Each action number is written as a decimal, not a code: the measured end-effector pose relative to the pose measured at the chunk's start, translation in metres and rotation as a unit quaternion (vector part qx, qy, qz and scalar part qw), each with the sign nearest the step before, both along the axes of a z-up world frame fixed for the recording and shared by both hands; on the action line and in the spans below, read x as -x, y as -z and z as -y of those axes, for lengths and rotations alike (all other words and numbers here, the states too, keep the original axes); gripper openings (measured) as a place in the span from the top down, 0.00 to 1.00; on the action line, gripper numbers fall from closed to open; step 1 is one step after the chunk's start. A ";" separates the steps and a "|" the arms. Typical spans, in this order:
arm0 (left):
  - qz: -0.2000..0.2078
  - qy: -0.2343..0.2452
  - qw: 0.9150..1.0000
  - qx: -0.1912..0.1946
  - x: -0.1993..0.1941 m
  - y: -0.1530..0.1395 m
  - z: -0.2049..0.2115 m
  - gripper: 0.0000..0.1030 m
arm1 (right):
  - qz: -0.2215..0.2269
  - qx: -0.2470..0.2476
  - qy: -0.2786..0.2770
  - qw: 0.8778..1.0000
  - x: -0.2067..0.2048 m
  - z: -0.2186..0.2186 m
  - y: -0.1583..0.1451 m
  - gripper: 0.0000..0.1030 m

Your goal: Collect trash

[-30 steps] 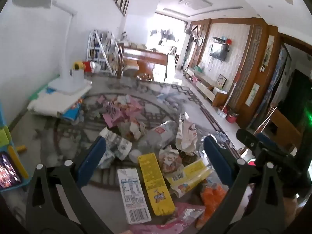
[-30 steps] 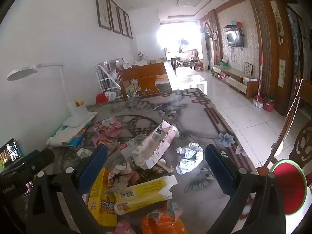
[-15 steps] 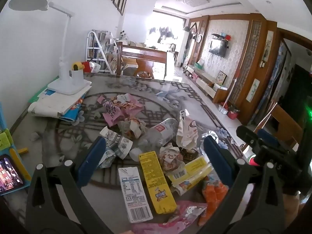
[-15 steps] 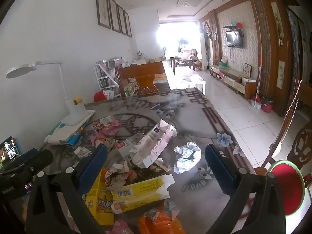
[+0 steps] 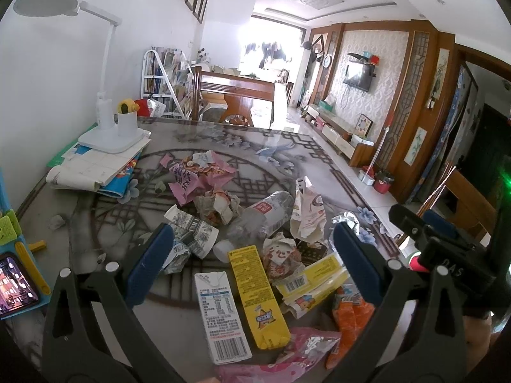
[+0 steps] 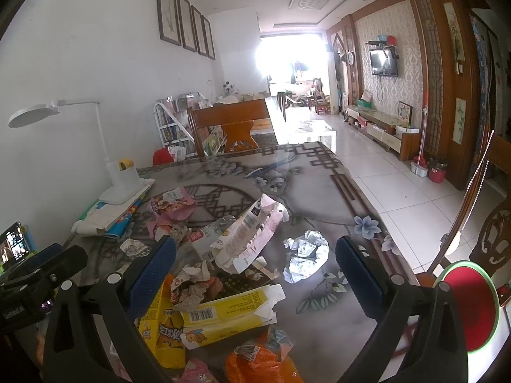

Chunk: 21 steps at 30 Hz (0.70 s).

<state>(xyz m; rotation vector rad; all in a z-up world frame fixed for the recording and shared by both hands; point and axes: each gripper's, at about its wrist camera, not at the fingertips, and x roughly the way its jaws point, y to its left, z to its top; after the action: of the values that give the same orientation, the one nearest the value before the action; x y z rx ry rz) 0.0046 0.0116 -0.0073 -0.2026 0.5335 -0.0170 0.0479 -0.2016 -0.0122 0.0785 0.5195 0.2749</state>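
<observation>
The left gripper [image 5: 252,249] hangs wide apart over a litter pile in the middle of the table [image 5: 105,220], gripping nothing. Below it lie a white carton [image 5: 222,316] and a yellow carton [image 5: 258,296] side by side, near the front edge. A crushed bottle [image 5: 265,214] lies behind them. A lamp [image 5: 105,108] stands at the far left corner.

Two grippers are showing, the left gripper [image 5: 252,258] and the right gripper [image 6: 255,271], each with two blue pads spread wide. On the table [image 5: 95,223], one clear plastic bottle [image 5: 265,214], one white carton [image 5: 220,312], two yellow cartons [image 5: 257,293] [image 5: 311,284], one orange wrapper [image 5: 348,322], one silver foil wrapper [image 6: 306,255] and one white desk lamp [image 5: 110,95] are lying. One phone [image 5: 14,284] is glowing.
</observation>
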 end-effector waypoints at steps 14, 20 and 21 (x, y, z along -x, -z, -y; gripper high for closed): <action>-0.003 -0.003 1.000 -0.003 -0.001 0.004 -0.002 0.05 | -0.002 0.002 0.000 1.000 -0.001 -0.001 0.001 0.07; -0.006 -0.004 1.000 -0.004 0.000 0.009 -0.004 0.05 | -0.004 0.001 0.002 1.000 -0.001 0.002 0.011 0.07; -0.007 -0.004 1.000 -0.003 0.000 0.008 -0.004 0.05 | -0.005 0.001 0.001 1.000 -0.001 0.003 0.011 0.07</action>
<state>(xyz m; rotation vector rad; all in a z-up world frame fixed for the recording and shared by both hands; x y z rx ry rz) 0.0050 0.0156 -0.0149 -0.1991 0.5460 -0.0056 0.0486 -0.2046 -0.0237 0.0790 0.5287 0.2713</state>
